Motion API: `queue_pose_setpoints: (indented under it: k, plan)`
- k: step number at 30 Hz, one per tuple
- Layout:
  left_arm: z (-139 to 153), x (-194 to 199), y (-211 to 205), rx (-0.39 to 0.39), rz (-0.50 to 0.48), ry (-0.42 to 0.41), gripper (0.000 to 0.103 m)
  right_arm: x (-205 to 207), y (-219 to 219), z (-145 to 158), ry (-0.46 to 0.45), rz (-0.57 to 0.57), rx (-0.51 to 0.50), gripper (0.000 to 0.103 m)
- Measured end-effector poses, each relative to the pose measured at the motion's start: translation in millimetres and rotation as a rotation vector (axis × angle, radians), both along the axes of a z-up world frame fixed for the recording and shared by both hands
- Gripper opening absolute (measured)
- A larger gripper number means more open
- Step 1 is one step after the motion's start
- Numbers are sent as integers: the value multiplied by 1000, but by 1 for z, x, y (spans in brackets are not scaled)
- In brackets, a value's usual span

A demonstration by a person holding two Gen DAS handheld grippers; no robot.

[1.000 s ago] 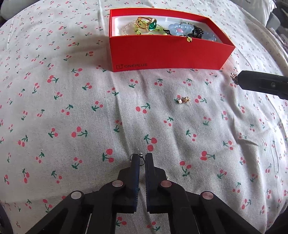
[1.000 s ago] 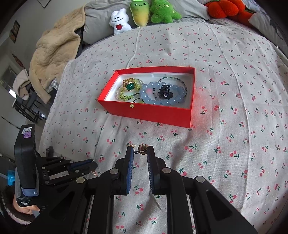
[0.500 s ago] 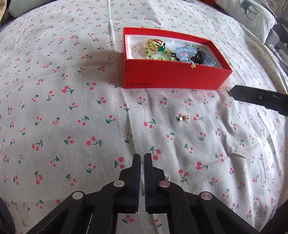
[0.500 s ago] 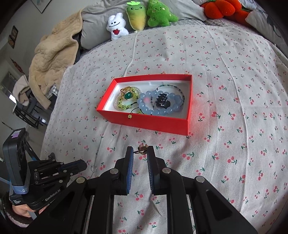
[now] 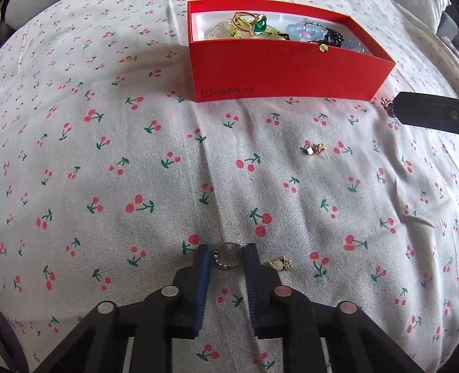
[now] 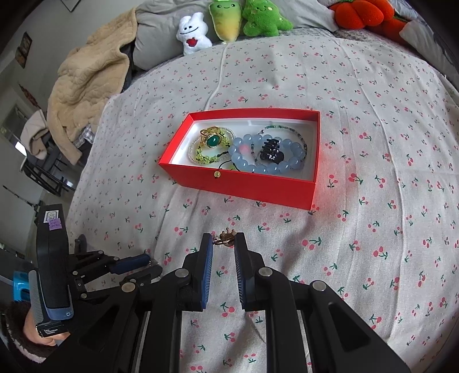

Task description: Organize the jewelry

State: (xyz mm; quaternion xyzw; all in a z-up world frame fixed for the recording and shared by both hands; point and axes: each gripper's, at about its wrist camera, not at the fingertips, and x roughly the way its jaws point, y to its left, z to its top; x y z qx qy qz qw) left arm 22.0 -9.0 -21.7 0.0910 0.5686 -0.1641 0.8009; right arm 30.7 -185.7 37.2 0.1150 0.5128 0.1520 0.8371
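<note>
A red box on the cherry-print bed cover holds a gold ring with a green stone, a blue bead bracelet and a black hair claw. My left gripper is low on the cover, jaws apart around a small silver beaded ring. A small gold earring lies just right of it. Another gold earring lies further off. My right gripper is shut on a small gold crown earring, held above the cover before the box; it also shows in the left wrist view.
Plush toys and a grey pillow line the far edge of the bed. A beige blanket hangs at the left. The left gripper body sits low at the left in the right wrist view.
My left gripper has dropped back to the cover and opened its jaws around the silver ring. The right gripper has kept hold of its earring and barely moved.
</note>
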Motion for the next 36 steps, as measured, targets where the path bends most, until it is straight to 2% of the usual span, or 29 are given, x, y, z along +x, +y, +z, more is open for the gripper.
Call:
queue_pose_setpoints:
  k: [8, 16, 27, 31, 36]
  plan:
    - [9, 0, 3, -18, 10, -19, 14, -1, -4, 3, -11, -9, -1, 16]
    - [47, 8, 15, -53, 13, -112, 14, 7, -20, 18, -68, -59, 5, 16]
    - [97, 53, -12, -128, -2, -217, 14, 29, -39, 35, -123, -128, 44, 16]
    - [101, 73, -26, -144, -12, -231, 14, 42, -42, 35, -135, -143, 59, 16]
    - [90, 96, -37, -163, -15, -204, 14, 59, -45, 26, -120, -167, 102, 16]
